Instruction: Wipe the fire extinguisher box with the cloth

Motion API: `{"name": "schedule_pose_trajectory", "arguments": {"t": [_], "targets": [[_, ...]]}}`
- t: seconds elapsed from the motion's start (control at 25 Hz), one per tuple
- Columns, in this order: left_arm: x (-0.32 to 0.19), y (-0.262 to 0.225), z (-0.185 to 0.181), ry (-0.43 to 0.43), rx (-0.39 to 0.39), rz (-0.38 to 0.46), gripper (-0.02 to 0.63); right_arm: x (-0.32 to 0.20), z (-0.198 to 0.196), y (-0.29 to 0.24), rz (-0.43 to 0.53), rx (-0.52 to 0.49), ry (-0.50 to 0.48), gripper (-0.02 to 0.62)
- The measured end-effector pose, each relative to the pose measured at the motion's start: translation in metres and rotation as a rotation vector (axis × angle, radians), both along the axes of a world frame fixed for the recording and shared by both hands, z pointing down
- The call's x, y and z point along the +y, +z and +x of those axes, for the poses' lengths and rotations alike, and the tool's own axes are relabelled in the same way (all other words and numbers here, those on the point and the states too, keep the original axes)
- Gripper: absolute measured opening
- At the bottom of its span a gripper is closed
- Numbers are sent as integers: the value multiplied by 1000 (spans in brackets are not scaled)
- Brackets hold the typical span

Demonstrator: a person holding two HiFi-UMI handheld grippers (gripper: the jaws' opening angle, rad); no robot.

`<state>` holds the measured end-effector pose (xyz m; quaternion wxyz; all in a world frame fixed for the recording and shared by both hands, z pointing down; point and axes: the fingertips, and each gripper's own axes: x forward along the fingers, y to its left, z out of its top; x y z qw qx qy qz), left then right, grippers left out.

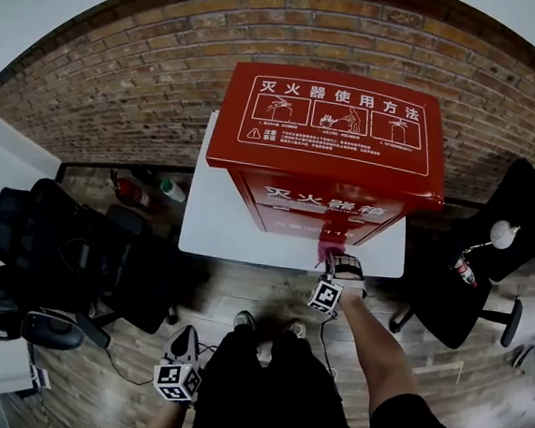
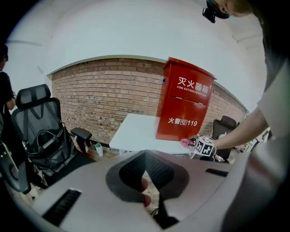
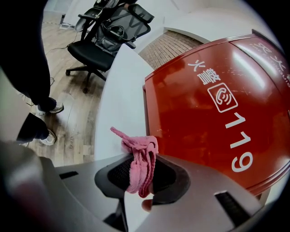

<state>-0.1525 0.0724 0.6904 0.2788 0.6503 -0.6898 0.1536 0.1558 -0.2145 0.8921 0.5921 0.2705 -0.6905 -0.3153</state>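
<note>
White table (image 1: 200, 235), bare leftward, bears a red metal fire extinguisher box (image 1: 338, 121). Right gripper (image 3: 141, 172) pinches a pink cloth (image 3: 138, 152) at the box's near bottom edge. The left gripper (image 2: 145, 168) is pressed together.

A white table (image 1: 209, 231) on the wood floor (image 1: 139, 375) bears the red fire extinguisher box (image 1: 334, 158).

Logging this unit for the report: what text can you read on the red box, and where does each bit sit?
"灭火器使用方法": lid of the fire extinguisher box.
"灭火器箱" with "FIRE EXTINGUISHER BOX": upper front panel.
"火警 119": lower front.
Small print under the lid's pictograms: too small to read.
</note>
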Motion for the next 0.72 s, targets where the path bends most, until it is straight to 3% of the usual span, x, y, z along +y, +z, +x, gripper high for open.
{"name": "schedule_pose_trajectory", "arguments": {"t": [0.72], "targets": [[-4,-2,-1,33,7,26,21,-3,1,-34,84,15,16,98]]}}
